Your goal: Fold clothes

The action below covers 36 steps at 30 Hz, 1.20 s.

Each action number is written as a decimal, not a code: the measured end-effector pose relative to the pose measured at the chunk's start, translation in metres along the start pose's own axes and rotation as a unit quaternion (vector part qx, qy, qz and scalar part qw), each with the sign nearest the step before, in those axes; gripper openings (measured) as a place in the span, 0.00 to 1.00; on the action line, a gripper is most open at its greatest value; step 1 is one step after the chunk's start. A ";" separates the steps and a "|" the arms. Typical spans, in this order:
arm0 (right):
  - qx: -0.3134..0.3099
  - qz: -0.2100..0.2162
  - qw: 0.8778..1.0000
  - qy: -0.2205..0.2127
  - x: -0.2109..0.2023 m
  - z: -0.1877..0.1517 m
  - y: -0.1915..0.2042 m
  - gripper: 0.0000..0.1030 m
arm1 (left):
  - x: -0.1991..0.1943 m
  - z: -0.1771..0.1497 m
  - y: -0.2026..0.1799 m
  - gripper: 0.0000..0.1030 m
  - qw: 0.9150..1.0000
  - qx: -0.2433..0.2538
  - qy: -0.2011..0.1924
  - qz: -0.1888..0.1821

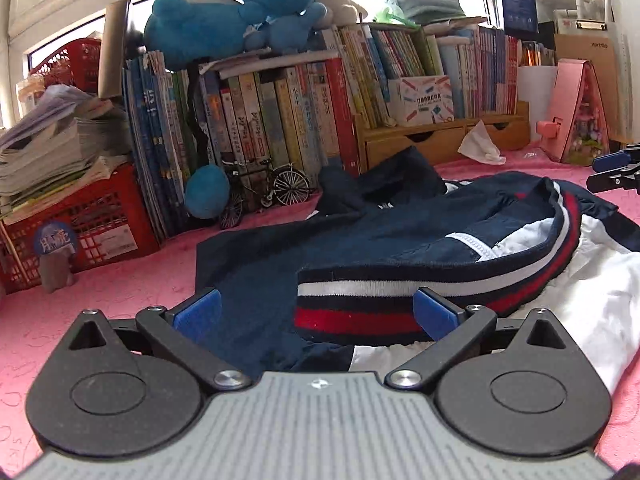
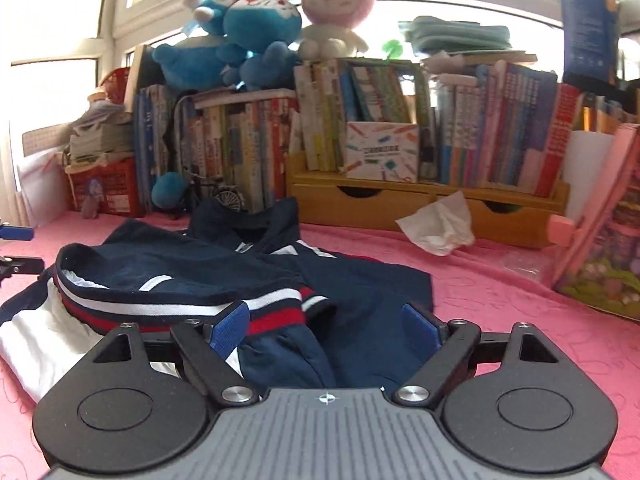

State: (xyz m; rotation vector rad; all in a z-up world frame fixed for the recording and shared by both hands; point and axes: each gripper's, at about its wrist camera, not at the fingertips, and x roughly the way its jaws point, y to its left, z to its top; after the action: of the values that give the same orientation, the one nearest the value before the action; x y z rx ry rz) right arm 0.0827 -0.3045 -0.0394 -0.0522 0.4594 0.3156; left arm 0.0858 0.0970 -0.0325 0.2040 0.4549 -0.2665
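A navy jacket [image 1: 256,264] with a red, white and navy striped hem [image 1: 360,300] and white lining lies crumpled on the pink cloth [image 1: 120,280]. My left gripper [image 1: 316,314] is open just above the jacket's near edge. The striped hem lies between its blue pads [image 1: 196,312] without being pinched. In the right wrist view the same jacket [image 2: 360,280] spreads ahead. My right gripper [image 2: 325,327] stands open over the navy fabric at the hem's right end, its left pad [image 2: 228,326] beside the stripes. Each gripper shows at the edge of the other's view.
A wall of books [image 1: 280,112] and a wooden drawer organiser [image 2: 380,200] run along the back. A crumpled tissue [image 2: 440,224] lies before the drawers. There is a red crate [image 1: 92,224] with papers on the left, a small model bicycle [image 1: 272,188], and a pink box [image 1: 576,112] on the right.
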 end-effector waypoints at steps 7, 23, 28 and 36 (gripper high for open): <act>0.030 0.049 0.996 0.074 0.052 -0.008 0.005 0.81 | 0.021 -0.010 0.009 0.66 0.994 -0.085 0.047 -0.057; 0.020 0.034 0.998 -0.040 0.005 0.075 0.026 0.12 | -0.008 0.099 0.004 0.16 0.995 0.012 -0.103 0.010; 0.029 -0.006 0.999 -0.021 0.082 0.103 0.012 0.13 | 0.085 0.113 0.012 0.16 0.998 0.008 -0.043 0.033; 0.056 -0.034 0.996 0.067 0.186 0.068 -0.006 0.14 | 0.165 0.070 0.025 0.31 0.998 -0.001 0.048 0.043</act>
State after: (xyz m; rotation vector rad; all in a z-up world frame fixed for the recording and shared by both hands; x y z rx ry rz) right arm 0.2714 -0.2483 -0.0610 0.0204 0.6061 0.2195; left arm 0.2642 0.0691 -0.0427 0.2349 0.5397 -0.1735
